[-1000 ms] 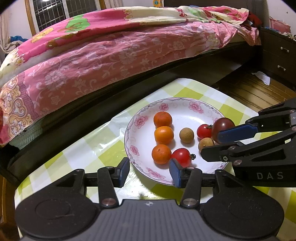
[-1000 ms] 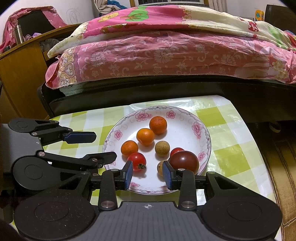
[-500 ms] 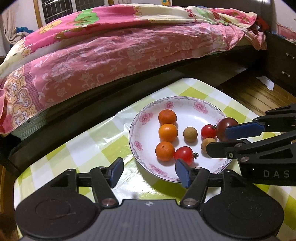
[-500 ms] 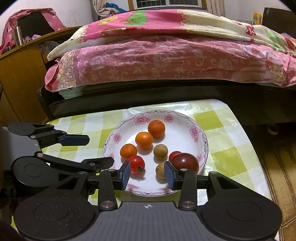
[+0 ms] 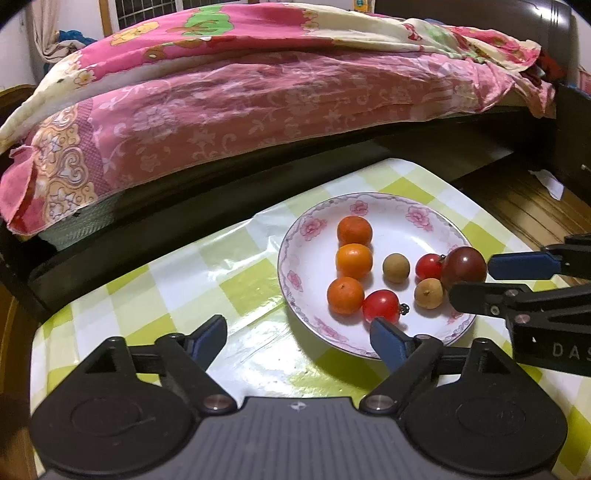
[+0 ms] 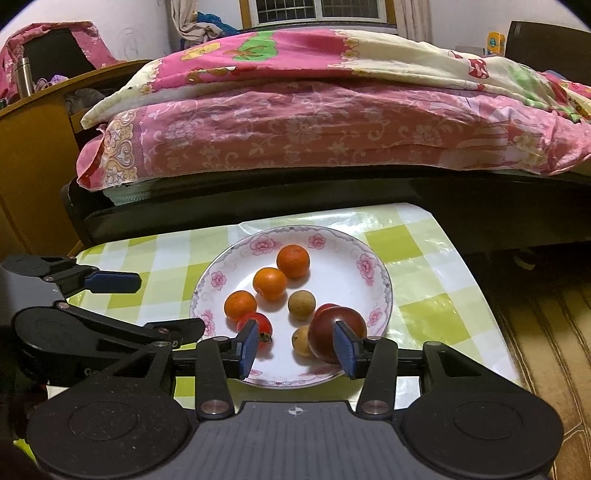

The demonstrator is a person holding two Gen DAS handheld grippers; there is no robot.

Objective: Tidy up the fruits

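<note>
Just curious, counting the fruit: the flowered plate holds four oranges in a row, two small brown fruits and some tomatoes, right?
Not quite: there are three oranges in the row, not four. The plate, the two brown fruits and the tomatoes are as you say. The right wrist view shows it.

A bed (image 6: 332, 192) with a dark frame stands just behind a table covered in a green-and-white checked cloth (image 5: 236, 280). Pink floral bedding (image 5: 258, 110) lies heaped across it. A barred window (image 6: 317, 11) shows above, a wooden cabinet (image 6: 33, 166) carries a metal flask (image 6: 24, 77), and wooden floorboards (image 5: 524, 206) run alongside.
</note>
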